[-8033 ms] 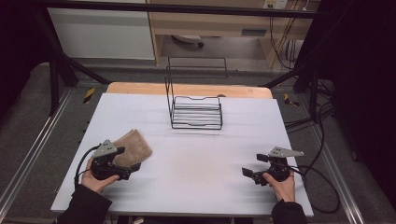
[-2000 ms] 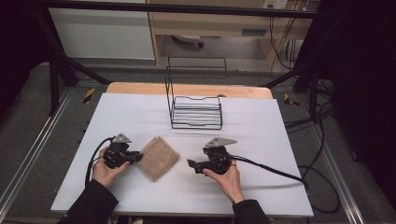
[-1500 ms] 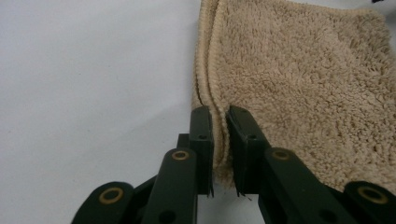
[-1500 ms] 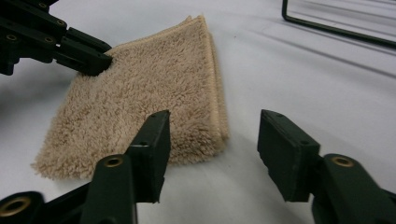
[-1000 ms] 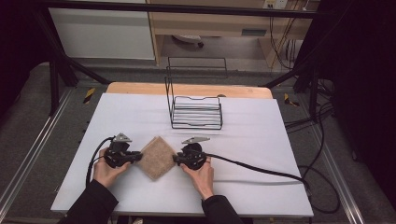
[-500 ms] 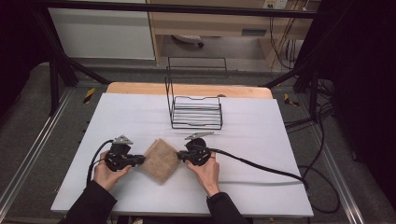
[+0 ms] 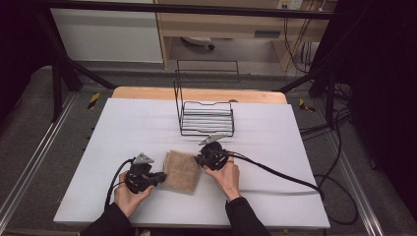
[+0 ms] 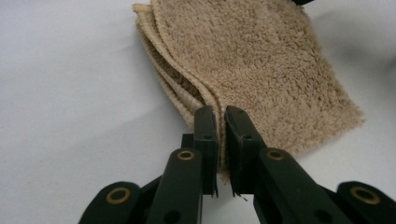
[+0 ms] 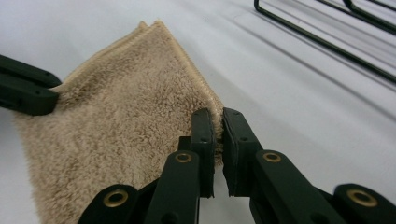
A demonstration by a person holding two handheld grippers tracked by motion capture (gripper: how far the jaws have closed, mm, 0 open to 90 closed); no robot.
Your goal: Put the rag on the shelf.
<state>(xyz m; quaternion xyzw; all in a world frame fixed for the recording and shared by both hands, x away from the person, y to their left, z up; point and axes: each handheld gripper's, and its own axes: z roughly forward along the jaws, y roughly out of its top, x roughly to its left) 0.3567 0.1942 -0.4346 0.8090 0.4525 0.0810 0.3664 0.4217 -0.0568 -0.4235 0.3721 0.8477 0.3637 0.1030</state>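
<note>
Towel lay folded on the white table, pinched at two opposite corners: the left gripper was closed on the near-left corner, the right gripper on the far-right one. In the left gripper view the jaws stood nearly together with the hemmed layers of the towel caught between them. In the right gripper view the jaws clamped the stitched edge of the towel the same way, with the left gripper showing beyond at the far corner.

Judged from this, the step in hand was a two-handed pick-up of the towel, both grips made and the cloth not yet clear of the table. The next move probably called for raising both grippers together and keeping the corners apart, so that the folds would neither sag nor slip from the jaws. The left grip held several layers at once; an uneven pull could have shed the lower ones.

Ahead of the right gripper, and close to it, stood the wire rack, its rods just beyond that gripper's jaws. That side left little room, so a lift had to go up before going forward. To the left of the left gripper and toward the person the table lay bare. The right gripper's cable trailed off to its right across the table, away from the towel.
</note>
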